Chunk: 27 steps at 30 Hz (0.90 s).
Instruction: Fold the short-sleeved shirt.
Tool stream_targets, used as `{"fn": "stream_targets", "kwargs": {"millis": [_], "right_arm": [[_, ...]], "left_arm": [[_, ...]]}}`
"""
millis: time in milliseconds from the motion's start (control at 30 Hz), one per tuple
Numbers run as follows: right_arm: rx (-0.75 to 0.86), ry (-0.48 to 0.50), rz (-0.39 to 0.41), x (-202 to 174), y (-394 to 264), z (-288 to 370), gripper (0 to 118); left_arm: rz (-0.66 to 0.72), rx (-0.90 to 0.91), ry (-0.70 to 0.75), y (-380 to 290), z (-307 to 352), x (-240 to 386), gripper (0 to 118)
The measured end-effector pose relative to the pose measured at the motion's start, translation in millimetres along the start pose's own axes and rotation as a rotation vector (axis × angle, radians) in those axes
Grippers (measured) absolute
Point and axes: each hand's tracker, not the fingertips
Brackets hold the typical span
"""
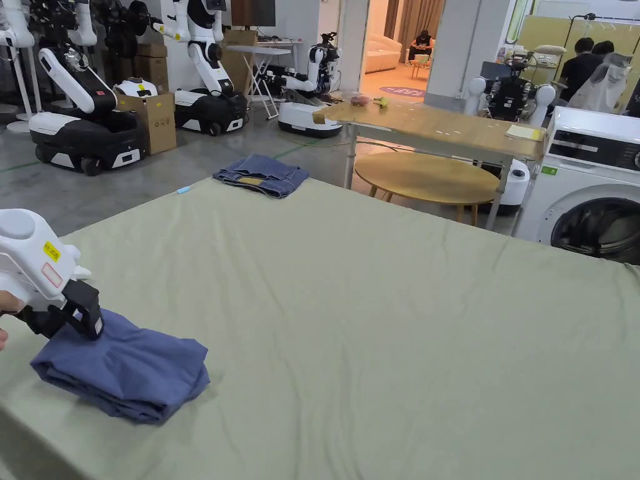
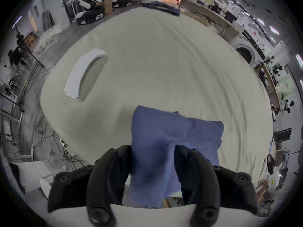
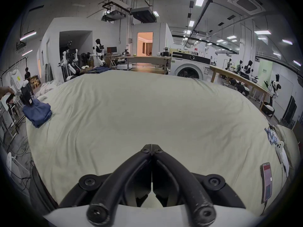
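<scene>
**Folding the blue shirt, near-left corner**

Resting folded at the tabletop's point(image 1: 375, 300) near-left corner, the blue shirt point(image 1: 134, 369) lies between my left gripper's point(image 2: 153, 150) parted fingers point(image 2: 114, 165), which straddle its near edge. My right gripper point(image 3: 152, 146) hovers over bare cloth, fingers pressed together, empty. Folded jeans point(image 1: 262, 175) lie far off.

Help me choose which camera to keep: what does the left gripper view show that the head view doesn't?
The left gripper view adds the fingers of the left gripper, standing apart with the blue shirt between them, and a folded white garment on the sheet. The head view adds that gripper's white body and a round wooden table. Both share the shirt, the folded denim at the far edge, the green sheet and the washing machine.
</scene>
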Motion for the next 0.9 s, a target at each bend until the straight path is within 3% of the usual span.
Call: {"fn": "stream_targets", "kwargs": {"millis": [233, 467, 600, 667, 833, 900], "right_arm": [[0.021, -0.008, -0.023, 9.3, 4.1, 2.5, 0], [0.046, -0.037, -0.077, 33.4, 10.1, 7.7, 0], [0.066, -0.062, -0.09, 47.1, 13.6, 14.6, 0], [0.079, -0.076, -0.099, 54.0, 16.4, 18.9, 0], [0.133, -0.103, -0.13, 67.2, 24.5, 27.0, 0], [0.161, -0.111, -0.138, 71.2, 27.9, 29.0, 0]], "left_arm": [[0.032, 0.24, -0.132, -17.5, 36.0, 9.1, 53], [-0.164, 0.532, -0.299, -83.6, 16.1, 101.4, 53], [-0.359, 0.829, -0.253, -139.1, 5.5, 168.0, 53], [-0.368, 0.907, -0.21, -157.0, -2.5, 204.2, 53], [-0.288, 0.941, -0.303, -181.3, -12.1, 270.9, 53], [-0.291, 1.015, -0.254, -182.5, -15.9, 294.1, 53]]}}
